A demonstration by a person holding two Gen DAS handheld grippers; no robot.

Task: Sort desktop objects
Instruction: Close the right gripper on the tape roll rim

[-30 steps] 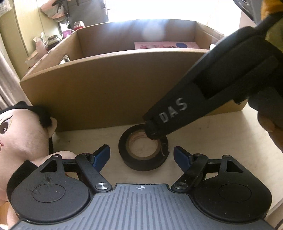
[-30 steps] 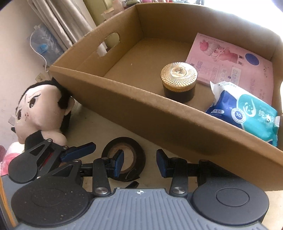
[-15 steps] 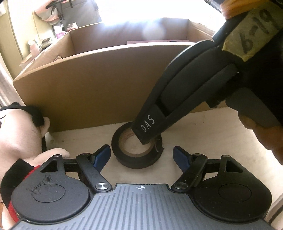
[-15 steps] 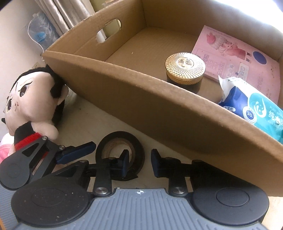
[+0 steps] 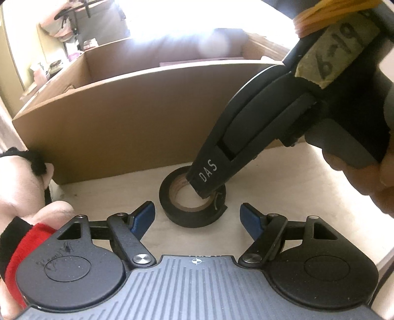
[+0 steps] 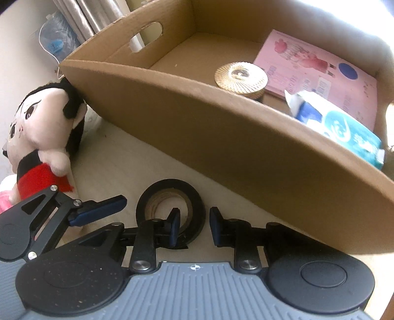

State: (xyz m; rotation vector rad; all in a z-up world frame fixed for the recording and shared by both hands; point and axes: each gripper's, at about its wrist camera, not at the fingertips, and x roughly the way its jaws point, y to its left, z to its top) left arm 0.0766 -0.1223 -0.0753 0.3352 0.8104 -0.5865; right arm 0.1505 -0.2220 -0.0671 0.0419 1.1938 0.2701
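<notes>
Narrowed since a second ago, right tongs (image 6: 193, 226) straddling black ring-shaped tape roll's (image 6: 170, 209) wall, contact unclear; left tongs (image 5: 197, 216) open.

I read this as a lived-in home room, not a lab. A plush doll (image 6: 37, 137) lies on my pale desk (image 6: 118, 160) beside a cardboard box (image 6: 197, 128). Curtains (image 6: 86, 17) hang behind it, and cluttered shelves (image 5: 49, 69), perhaps with jars, though glare blurs them, line the far wall.
</notes>
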